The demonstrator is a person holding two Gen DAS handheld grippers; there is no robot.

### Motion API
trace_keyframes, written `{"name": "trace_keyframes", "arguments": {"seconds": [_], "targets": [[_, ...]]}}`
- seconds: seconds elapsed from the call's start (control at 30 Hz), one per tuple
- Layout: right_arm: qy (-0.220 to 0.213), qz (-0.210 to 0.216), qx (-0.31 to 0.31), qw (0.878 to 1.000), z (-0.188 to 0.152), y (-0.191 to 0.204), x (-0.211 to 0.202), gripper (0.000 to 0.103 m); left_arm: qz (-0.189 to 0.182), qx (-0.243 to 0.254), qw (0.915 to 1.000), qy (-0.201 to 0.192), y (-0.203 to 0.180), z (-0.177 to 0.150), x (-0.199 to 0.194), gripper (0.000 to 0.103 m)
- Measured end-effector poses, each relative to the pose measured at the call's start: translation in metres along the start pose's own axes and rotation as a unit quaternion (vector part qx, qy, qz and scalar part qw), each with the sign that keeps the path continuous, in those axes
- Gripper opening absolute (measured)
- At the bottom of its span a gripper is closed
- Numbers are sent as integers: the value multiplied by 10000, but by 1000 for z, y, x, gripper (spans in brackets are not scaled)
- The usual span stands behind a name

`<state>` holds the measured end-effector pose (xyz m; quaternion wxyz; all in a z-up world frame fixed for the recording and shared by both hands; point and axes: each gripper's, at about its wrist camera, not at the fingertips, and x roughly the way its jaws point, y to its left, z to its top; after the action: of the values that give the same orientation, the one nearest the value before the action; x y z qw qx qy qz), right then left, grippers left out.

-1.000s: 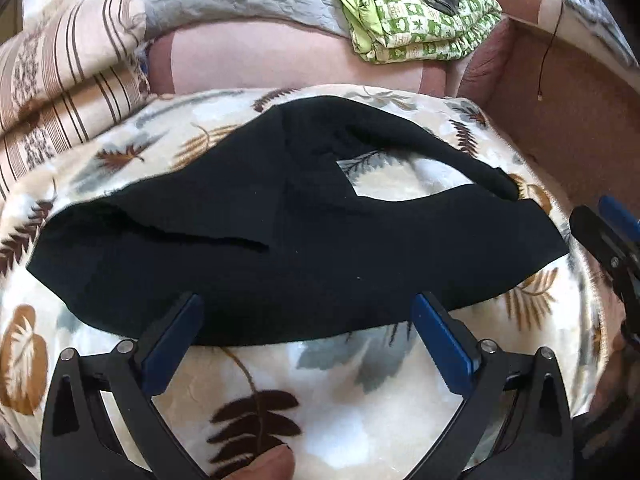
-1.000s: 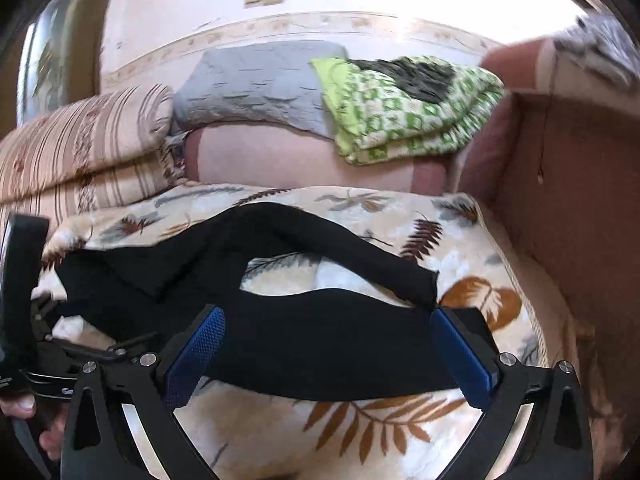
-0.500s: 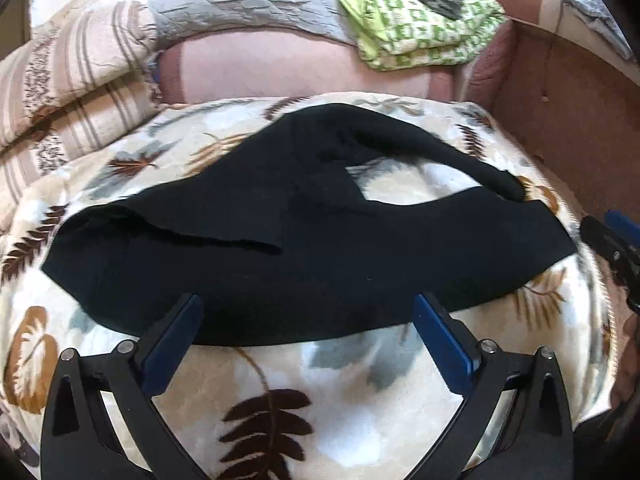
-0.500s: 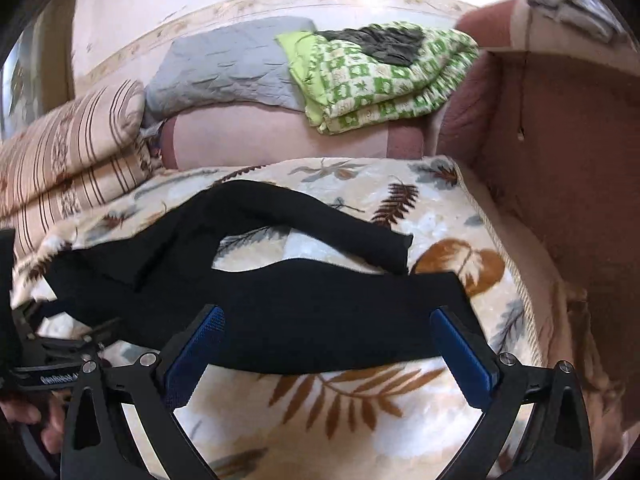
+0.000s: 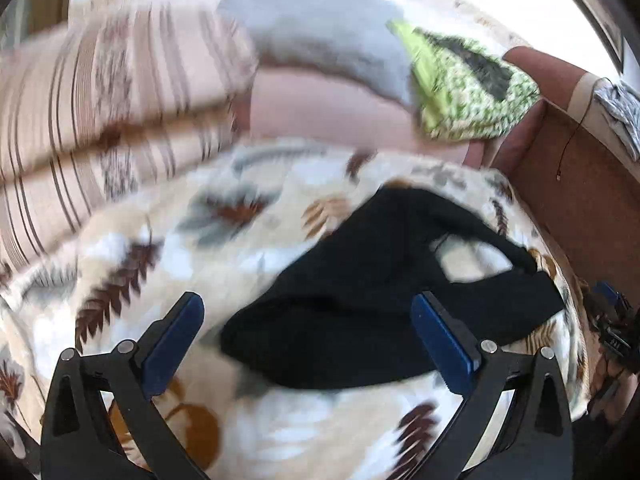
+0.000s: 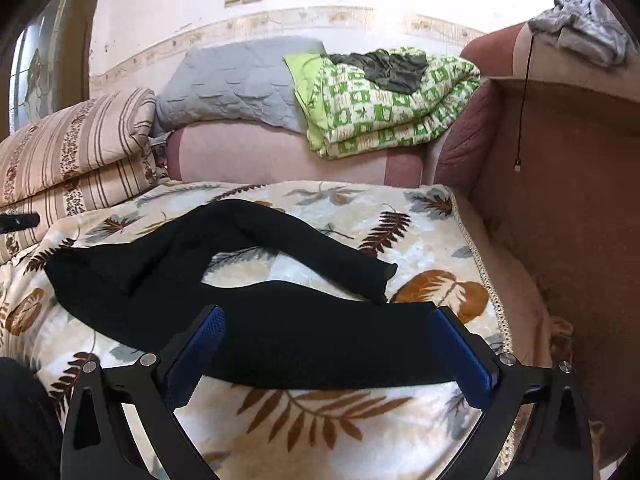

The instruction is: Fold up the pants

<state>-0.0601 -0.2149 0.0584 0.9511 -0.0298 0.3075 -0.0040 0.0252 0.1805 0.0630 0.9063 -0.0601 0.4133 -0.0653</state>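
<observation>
Black pants (image 6: 256, 304) lie flat on the leaf-patterned blanket (image 6: 420, 240), waist to the left, two legs spread to the right with a gap between them. My right gripper (image 6: 326, 346) is open and empty, over the near leg close to its cuff end. My left gripper (image 5: 308, 340) is open and empty, hovering at the waist end of the pants (image 5: 380, 300); this view is motion-blurred. The right gripper also shows at the right edge of the left wrist view (image 5: 612, 320).
Striped pillows (image 6: 72, 160) sit at the left. A grey quilt (image 6: 236, 80) and a green patterned blanket (image 6: 384, 100) lie on the sofa back. The brown sofa arm (image 6: 560, 200) rises on the right, with a hanging cable (image 6: 524, 100).
My left gripper has swung left, so the pants now sit to the right in its view. My right gripper has shifted slightly along the near leg. Both stay open.
</observation>
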Motion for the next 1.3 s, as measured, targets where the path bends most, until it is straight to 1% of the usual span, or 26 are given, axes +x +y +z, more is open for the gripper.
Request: {"name": "trace_keyframes", "arguments": {"seconds": [0.03, 0.13, 0.17, 0.2, 0.33, 0.4, 0.5, 0.57, 0.6, 0.63, 0.67, 0.7, 0.73, 0.77, 0.8, 0.83, 0.9, 0.93, 1.0, 1.07, 1.1, 1.17, 1.2, 1.23, 1.27, 1.3], "targets": [[-24, 30, 18, 10000, 0, 0, -3, 102, -89, -194, 9996, 159, 14, -6, 7, 103], [-162, 142, 255, 9994, 1, -4, -8, 102, -246, -496, 9982, 236, 30, -25, 20, 103], [-162, 140, 331, 9992, 1, -7, -8, 102, -234, -523, 9980, 248, 29, -28, 24, 103], [-122, 149, 475, 9987, 0, -11, -6, 102, -175, -492, 9982, 291, 28, -31, 30, 103], [67, 199, 862, 9961, -3, -23, 2, 102, -386, -179, 9983, 402, 16, -34, 46, 103], [75, 138, 959, 9953, -6, -29, 2, 102, -268, -34, 9987, 440, 13, -32, 53, 103], [97, 31, 1199, 9927, -9, -44, 3, 102, -74, 19, 9989, 463, 14, -29, 63, 103], [106, -64, 1492, 9887, -12, -60, 2, 102, 75, 60, 9989, 450, 12, -29, 68, 103], [101, -136, 1653, 9861, -15, -70, 1, 102, 51, 97, 9990, 440, 11, -29, 70, 103], [115, -239, 1862, 9822, -17, -82, 0, 102, 9, 133, 9989, 442, 9, -29, 72, 103], [118, -242, 2102, 9773, -22, -94, -1, 102, 4, 193, 9989, 425, 7, -28, 73, 103], [135, -141, 2388, 9709, -26, -107, 0, 102, 9, 255, 9988, 410, 5, -28, 74, 103], [233, 127, 2836, 9586, -33, -122, 4, 102, 24, 327, 9987, 384, 2, -28, 74, 103], [306, 293, 3077, 9505, -38, -130, 6, 102, 38, 389, 9986, 364, 0, -27, 74, 103], [395, 484, 3374, 9393, -44, -139, 11, 102, 49, 416, 9985, 345, -1, -27, 74, 103], [472, 765, 3717, 9240, -51, -148, 16, 102, 81, 424, 9986, 306, -1, -26, 74, 103], [557, 999, 3938, 9121, -57, -154, 22, 102, 161, 443, 9985, 264, -1, -25, 75, 103], [621, 1001, 3948, 9112, -58, -155, 26, 102, 241, 468, 9983, 259, -2, -24, 76, 103], [727, 1040, 3871, 9133, -58, -152, 32, 102, 357, 525, 9977, 242, -6, -24, 78, 103], [909, 1209, 3860, 9100, -59, -149, 43, 100, 451, 642, 9966, 246, -11, -25, 79, 103], [979, 1133, 3823, 9118, -58, -147, 47, 100, 559, 721, 9956, 210, -13, -26, 78, 103], [1114, 717, 3337, 9333, -49, -135, 49, 99, 869, 929, 9918, 81, -19, -27, 72, 103], [1145, 378, 2798, 9524, -42, -120, 48, 99, 1015, 1006, 9897, 25, -21, -28, 70, 103], [1181, 10, 2374, 9642, -39, -109, 47, 99, 1230, 1069, 9866, -49, -22, -29, 67, 103], [1240, -407, 1916, 9728, -36, -97, 47, 99, 1513, 1090, 9824, -138, -22, -29, 62, 103], [1295, -787, 1487, 9772, -35, -85, 49, 99, 1722, 1061, 9791, -205, -20, -29, 58, 103]]}}
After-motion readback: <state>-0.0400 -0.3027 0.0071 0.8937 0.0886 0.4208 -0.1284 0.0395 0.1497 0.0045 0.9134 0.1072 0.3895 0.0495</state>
